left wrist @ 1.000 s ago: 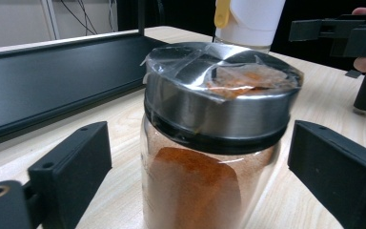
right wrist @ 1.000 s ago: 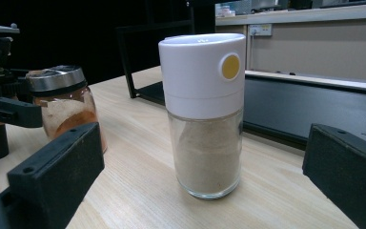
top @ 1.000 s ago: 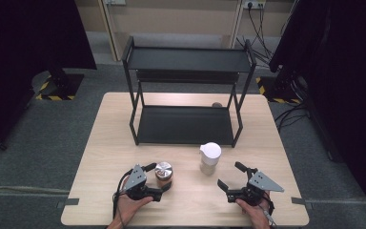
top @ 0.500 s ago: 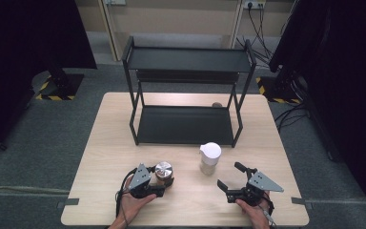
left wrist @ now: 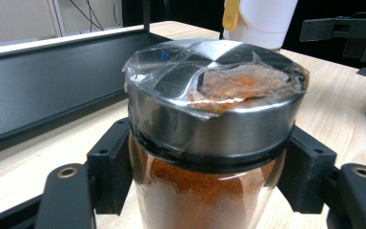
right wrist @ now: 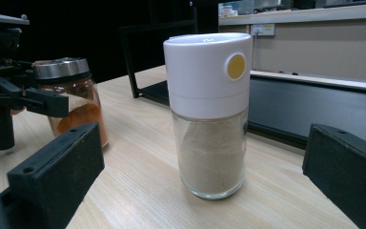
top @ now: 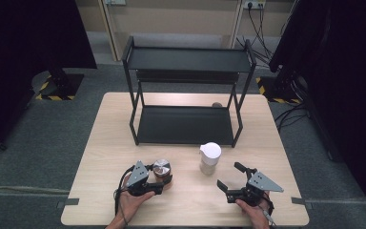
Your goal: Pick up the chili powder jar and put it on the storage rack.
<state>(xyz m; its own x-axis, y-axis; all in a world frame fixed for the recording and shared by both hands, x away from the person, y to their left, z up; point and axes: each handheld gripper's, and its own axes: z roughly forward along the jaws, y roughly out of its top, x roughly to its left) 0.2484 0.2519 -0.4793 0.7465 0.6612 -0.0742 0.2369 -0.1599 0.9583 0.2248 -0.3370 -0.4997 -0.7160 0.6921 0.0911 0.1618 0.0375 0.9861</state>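
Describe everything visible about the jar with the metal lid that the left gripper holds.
The jar is clear glass, filled nearly to the neck with orange-red powder. Its round brushed-metal lid carries a torn, powder-stained film on top. It stands upright on the light wooden table, near the front edge, in front of the black shelf rack. The left gripper is shut on it, its black pads pressing the glass from both sides just below the lid. Nothing else touches it.

we see the white-capped jar upright on the table, centred between our open jaws, untouched. at left, the other gripper clamps the orange spice jar.
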